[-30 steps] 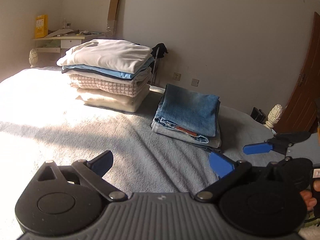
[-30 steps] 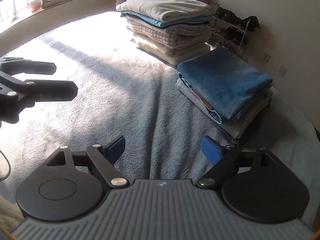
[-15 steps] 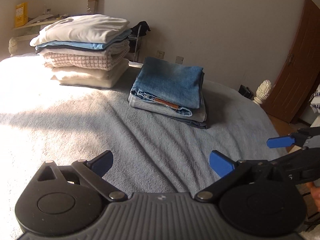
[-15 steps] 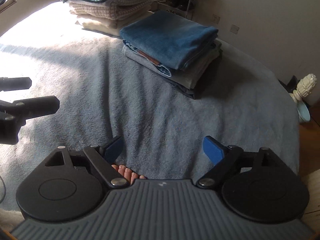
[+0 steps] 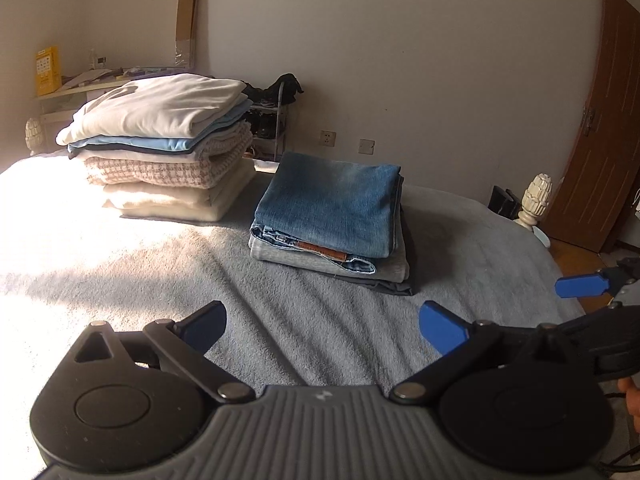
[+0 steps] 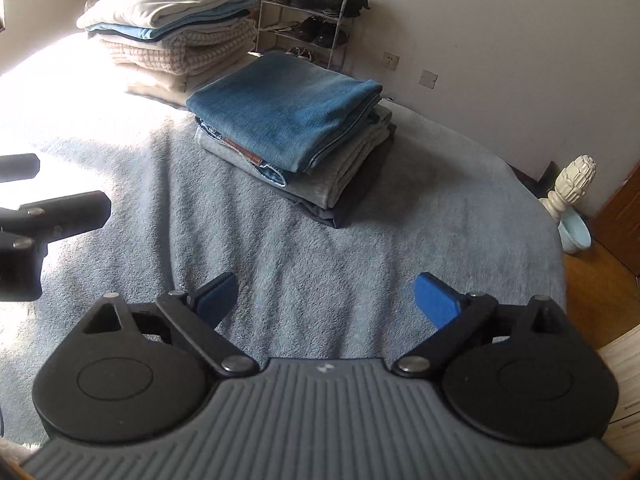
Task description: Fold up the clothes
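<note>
A folded stack of blue jeans [image 5: 328, 216] [image 6: 288, 124] lies on the grey bed cover [image 5: 304, 320] [image 6: 320, 248], ahead of both grippers. Behind it to the left rises a taller pile of folded light tops [image 5: 160, 144] [image 6: 172, 28], a white one uppermost. My left gripper [image 5: 322, 324] is open above bare cover, nothing between its fingers. My right gripper [image 6: 324, 298] has its jaws opening wide, also with nothing between them. In the left wrist view a blue pad of the right gripper [image 5: 582, 285] shows at the right edge. The left gripper's black fingers [image 6: 60, 210] enter the right wrist view from the left.
A shoe rack [image 6: 308, 24] stands against the wall behind the stacks. A white bedpost finial [image 5: 536, 196] [image 6: 572, 184] marks the bed's far right corner, with a pale blue bowl [image 6: 576, 236] on the floor and a brown door [image 5: 600, 128] beyond. Sunlight whitens the left part of the bed.
Both cameras have shifted sideways and rolled, so the stacks sit differently in view. The right gripper's fingers stand slightly wider apart. The fingers seen under the right gripper half a second ago are gone.
</note>
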The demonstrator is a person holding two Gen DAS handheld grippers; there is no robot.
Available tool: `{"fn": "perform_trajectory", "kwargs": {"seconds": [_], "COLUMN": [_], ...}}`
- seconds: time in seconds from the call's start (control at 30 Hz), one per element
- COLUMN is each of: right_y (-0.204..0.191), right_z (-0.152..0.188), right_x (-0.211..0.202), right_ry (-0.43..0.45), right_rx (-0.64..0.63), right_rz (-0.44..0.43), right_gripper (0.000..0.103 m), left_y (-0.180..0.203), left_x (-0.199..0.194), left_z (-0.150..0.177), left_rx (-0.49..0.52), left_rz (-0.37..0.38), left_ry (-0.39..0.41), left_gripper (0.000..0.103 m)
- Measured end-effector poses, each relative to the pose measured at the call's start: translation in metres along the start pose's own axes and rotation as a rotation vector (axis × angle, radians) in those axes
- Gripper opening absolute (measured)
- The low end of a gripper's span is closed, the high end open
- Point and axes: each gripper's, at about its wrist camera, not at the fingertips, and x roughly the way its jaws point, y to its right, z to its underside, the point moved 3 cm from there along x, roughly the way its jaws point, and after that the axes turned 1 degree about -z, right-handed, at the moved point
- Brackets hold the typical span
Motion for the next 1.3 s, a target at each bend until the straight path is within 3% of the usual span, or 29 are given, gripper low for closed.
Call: {"fn": "perform_trajectory", "kwargs": {"seconds": [0.17, 0.43, 0.7, 1.3], "right_y": [0.010, 0.014, 0.011, 0.028], "right_z": [0.003, 0.004, 0.007, 0.017], "right_x": [0.008, 0.009, -0.001, -0.001], "right_ry": [-0.050, -0.012, 0.023, -0.005], "right_rx": [0.034, 0.046, 0.013, 0.055], "right_rz": [0.007, 0.022, 0.053, 0.066], "right_gripper": [0.097, 0.098, 0.098, 0.099], "left_y": [0.004, 0.011, 0.022, 0.037], "left_x": [0.014, 0.022, 0.020, 0.017], "left_z": [0.001, 0.005, 0.011, 0.012], "left_rx": [-0.031, -0.018, 0.014, 0.012], "left_rz": [-0.026, -0.051, -0.050, -0.102], "left_ry": [-0.068, -0.112, -0.135, -0.166], "left_gripper": [0.103, 0.102, 0.102, 0.100]}}
